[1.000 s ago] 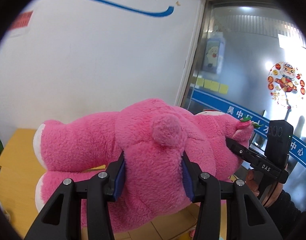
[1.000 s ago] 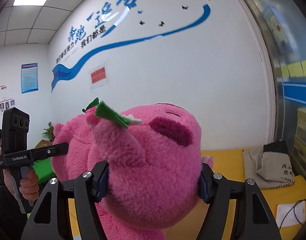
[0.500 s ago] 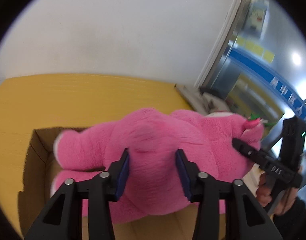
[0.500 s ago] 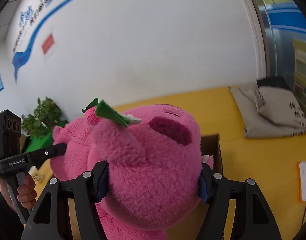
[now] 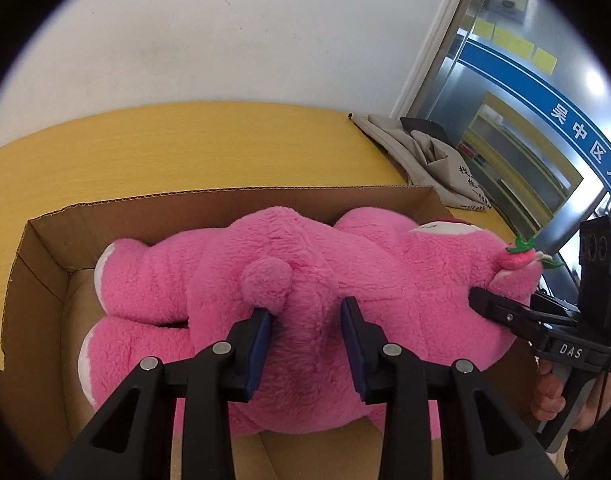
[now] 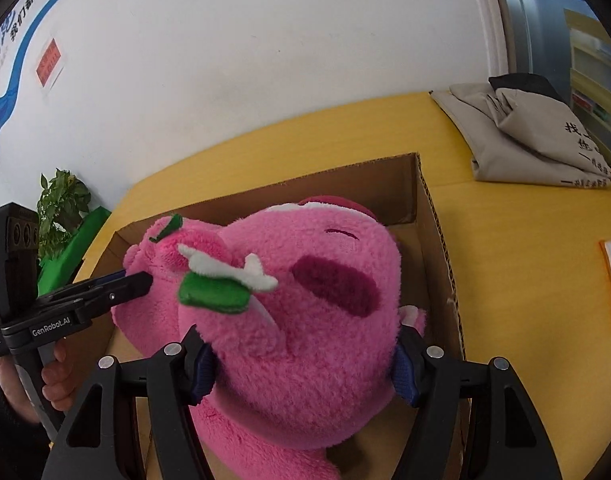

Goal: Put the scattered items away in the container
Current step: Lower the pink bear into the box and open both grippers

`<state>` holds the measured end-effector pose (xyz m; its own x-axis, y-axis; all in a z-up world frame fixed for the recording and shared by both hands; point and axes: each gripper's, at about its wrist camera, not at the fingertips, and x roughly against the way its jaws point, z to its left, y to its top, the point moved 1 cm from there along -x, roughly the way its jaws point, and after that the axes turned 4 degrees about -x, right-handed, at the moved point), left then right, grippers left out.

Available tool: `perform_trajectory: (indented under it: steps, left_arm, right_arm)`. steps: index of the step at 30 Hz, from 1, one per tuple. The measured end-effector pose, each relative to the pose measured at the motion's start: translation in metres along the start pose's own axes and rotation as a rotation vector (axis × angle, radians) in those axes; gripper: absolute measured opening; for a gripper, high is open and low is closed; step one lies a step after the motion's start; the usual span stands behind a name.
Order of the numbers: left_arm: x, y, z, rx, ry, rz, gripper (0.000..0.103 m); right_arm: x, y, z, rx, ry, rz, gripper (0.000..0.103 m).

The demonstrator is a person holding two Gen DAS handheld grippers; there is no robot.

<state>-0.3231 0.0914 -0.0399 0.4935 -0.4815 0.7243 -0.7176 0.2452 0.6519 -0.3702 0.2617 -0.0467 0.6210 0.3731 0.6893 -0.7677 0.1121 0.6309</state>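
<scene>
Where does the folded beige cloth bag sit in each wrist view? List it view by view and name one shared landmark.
Left wrist: beige cloth bag at upper right, on the yellow table past the box's far right corner.
Right wrist: bag at upper right, on the table, right of the box.
Shared landmark: cardboard box holding the pink plush bear.

The plush bear point(image 5: 313, 280) is showing hot pink all over, with white soles on the feet and a paler pink tail; its nose patch is reading dark magenta, and a green leaf with white trim is sitting by the ear. The cardboard box point(image 5: 41, 264) is glowing plain brown, the table point(image 5: 185, 144) is shining yellow wood-grain. The cloth bag point(image 6: 537, 136) is looking beige with black lettering. The left gripper point(image 5: 307, 328) and right gripper point(image 6: 301, 364) are showing black arms with blue pads.
</scene>
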Motion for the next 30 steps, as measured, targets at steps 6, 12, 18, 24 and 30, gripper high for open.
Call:
perform_trajectory:
  steps: [6,12,18,24,30]
  left_arm:
    - [0.025,0.003,-0.007,-0.013,0.042,-0.015,0.036]
    - [0.135,-0.012,-0.020,-0.027,0.087,-0.179,0.069]
    - [0.261,-0.060,-0.048,0.036,0.279,-0.340,0.081]
    - [0.306,-0.125,-0.072,0.055,0.368,-0.316,0.081]
    - [0.314,-0.170,-0.105,0.056,0.391,-0.315,0.081]
  right_arm:
    - [0.002,0.004,-0.005,0.011,-0.058,-0.017,0.090]
    - [0.068,0.020,-0.003,0.035,-0.051,-0.102,0.098]
    - [0.178,0.002,0.025,0.071,0.011,-0.211,0.103]
    - [0.241,-0.056,0.072,0.188,-0.038,-0.253,0.103]
    - [0.262,-0.126,0.107,0.243,-0.060,-0.217,0.103]
